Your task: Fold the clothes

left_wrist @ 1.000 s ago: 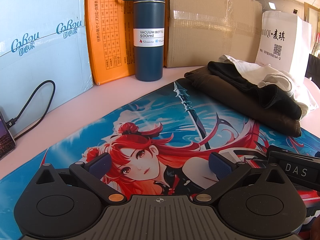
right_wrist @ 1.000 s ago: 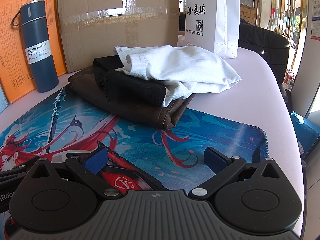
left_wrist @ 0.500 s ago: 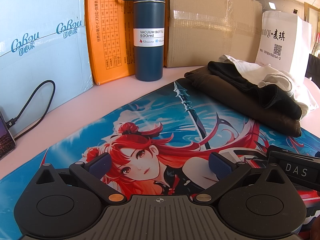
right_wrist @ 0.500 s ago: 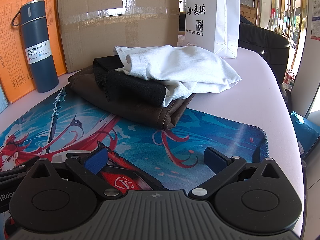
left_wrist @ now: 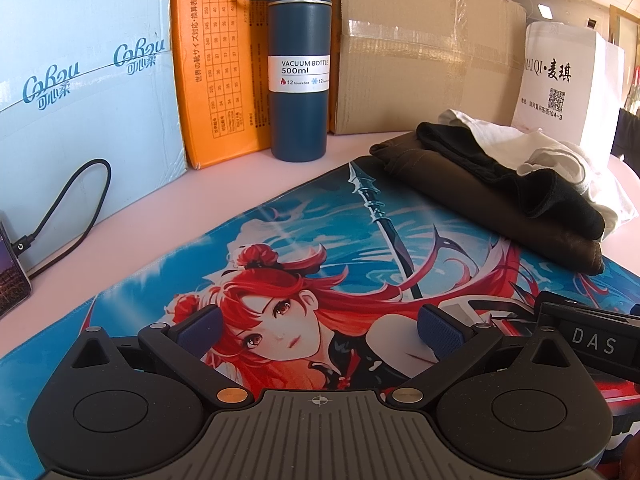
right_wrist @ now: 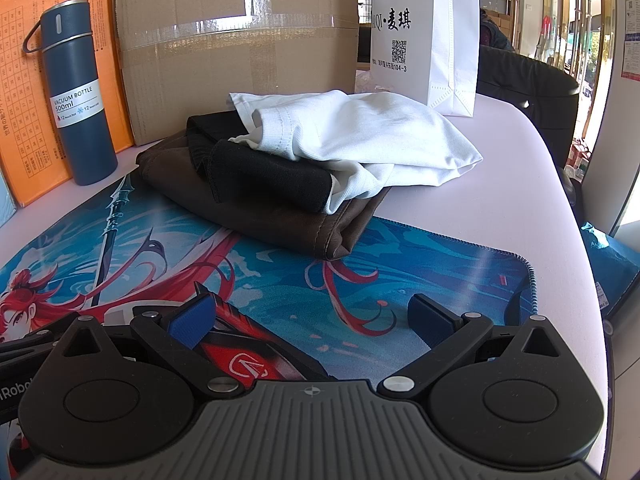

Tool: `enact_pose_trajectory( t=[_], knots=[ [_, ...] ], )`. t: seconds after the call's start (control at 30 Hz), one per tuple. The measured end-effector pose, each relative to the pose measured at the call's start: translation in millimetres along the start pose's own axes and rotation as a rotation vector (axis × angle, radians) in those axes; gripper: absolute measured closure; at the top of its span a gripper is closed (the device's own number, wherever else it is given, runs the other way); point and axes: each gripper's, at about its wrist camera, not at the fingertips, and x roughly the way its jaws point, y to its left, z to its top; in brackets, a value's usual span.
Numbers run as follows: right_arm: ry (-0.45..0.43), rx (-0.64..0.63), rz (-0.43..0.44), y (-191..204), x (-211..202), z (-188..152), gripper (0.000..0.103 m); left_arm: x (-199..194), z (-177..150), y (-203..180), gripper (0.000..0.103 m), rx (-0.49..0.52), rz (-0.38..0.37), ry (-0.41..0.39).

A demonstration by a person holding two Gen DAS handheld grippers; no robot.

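Observation:
A pile of clothes lies at the far right of the printed desk mat (left_wrist: 304,236) (right_wrist: 420,264). The brown garment (left_wrist: 492,216) (right_wrist: 280,220) is folded at the bottom, a black garment (left_wrist: 532,184) (right_wrist: 272,176) lies on it, and a crumpled white shirt (left_wrist: 556,160) (right_wrist: 372,140) is on top. My left gripper (left_wrist: 320,328) rests low over the mat, open and holding nothing, well short of the pile. My right gripper (right_wrist: 312,316) is also open with nothing between its fingers, just in front of the pile. The right gripper's body shows at the right edge of the left wrist view.
A blue vacuum bottle (left_wrist: 298,64) (right_wrist: 76,92) stands at the back by an orange box (left_wrist: 212,60) and a cardboard box (left_wrist: 420,48) (right_wrist: 236,44). A white paper bag (right_wrist: 428,36) stands at the back right. A phone with cable (left_wrist: 12,280) lies left. The table edge (right_wrist: 568,208) runs along the right.

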Motion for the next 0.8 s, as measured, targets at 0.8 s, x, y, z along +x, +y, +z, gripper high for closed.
enact_pose_trajectory(
  t=[0.8],
  knots=[
    [0.0,0.0,0.0,0.0,0.0,0.0,0.0,-0.5,0.0,1.0,0.0,-0.007,-0.004,0.0]
  ],
)
